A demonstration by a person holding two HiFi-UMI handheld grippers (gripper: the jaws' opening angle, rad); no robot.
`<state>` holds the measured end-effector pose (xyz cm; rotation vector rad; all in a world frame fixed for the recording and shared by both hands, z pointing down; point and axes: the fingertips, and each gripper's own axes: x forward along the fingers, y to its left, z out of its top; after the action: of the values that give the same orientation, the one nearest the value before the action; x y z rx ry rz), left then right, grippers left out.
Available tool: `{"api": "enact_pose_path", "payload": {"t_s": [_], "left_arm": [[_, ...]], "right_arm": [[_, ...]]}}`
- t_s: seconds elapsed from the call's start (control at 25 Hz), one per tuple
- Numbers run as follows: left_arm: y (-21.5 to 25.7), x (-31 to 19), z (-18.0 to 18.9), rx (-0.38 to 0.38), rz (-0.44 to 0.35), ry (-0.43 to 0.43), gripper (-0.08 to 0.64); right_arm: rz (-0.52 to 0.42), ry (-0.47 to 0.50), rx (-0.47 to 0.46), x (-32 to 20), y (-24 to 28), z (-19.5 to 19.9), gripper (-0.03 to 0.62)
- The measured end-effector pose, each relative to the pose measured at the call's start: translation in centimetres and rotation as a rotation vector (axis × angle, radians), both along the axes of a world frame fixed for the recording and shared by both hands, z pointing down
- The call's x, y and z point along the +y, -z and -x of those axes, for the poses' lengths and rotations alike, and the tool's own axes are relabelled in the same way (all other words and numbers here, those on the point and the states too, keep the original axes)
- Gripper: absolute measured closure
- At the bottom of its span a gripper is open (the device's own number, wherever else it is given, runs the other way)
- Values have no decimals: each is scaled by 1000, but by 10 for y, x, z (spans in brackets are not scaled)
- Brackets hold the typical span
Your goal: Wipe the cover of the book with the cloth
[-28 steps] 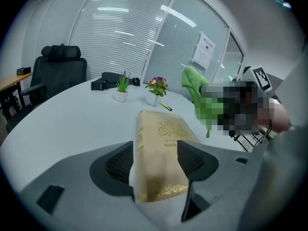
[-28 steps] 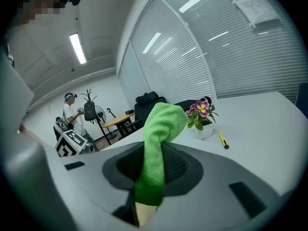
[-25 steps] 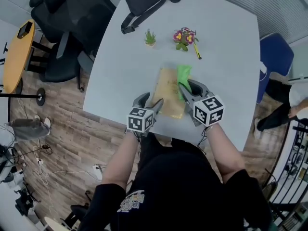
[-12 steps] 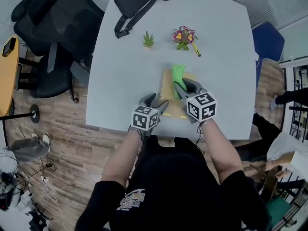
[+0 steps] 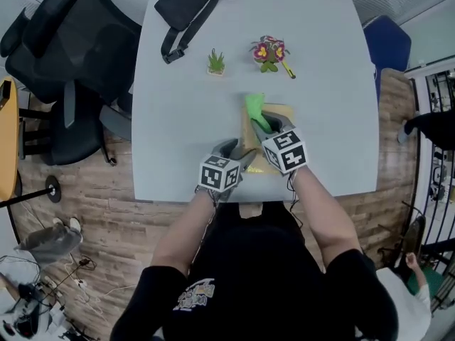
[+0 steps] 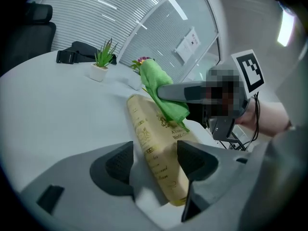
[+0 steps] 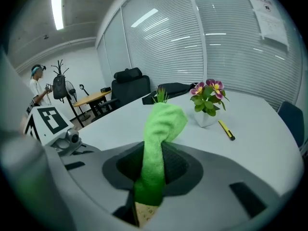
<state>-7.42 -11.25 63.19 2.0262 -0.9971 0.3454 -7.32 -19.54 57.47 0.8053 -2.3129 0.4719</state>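
My right gripper point(image 5: 261, 125) is clamped on the green cloth point(image 5: 254, 106). In the right gripper view the cloth point(image 7: 161, 129) rises as a pinched roll out from between the closed jaws of the right gripper point(image 7: 151, 170), and a small corner of the book point(image 7: 144, 214) shows just beneath it. From the head view the book point(image 5: 279, 111) lies flat on the grey table point(image 5: 185, 98), near the edge closest to me, and the cloth's free end hangs over the book's far left part.

My left gripper point(image 5: 240, 155) sits at the book's near end with its jaws apart. In the left gripper view the tan book point(image 6: 144, 129) runs spine-up between the pads of the left gripper point(image 6: 154, 162). The left pad stands clear of the spine, and I cannot tell whether the right pad touches the cover. The cloth point(image 6: 161, 93) drapes down onto the cover further along.

Beyond the book stand a small green plant point(image 5: 215, 62), a pot of flowers point(image 5: 269, 52) and a yellow pen point(image 5: 289, 69). A black bag point(image 5: 188, 2) lies at the table's far side.
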Motion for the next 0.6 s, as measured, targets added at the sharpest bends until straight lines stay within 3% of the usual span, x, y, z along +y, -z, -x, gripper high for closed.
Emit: {"api": "enact_pose_path", "payload": {"t_s": [0.32,0.6], "left_arm": [[0,1,-1,10,26,-24,287],[-1,1,0,10,31,-27,287]], "right_arm": [[-14,11,122,-9,-21,16,494],[-14,26,158,-11,-29,21,494]]}}
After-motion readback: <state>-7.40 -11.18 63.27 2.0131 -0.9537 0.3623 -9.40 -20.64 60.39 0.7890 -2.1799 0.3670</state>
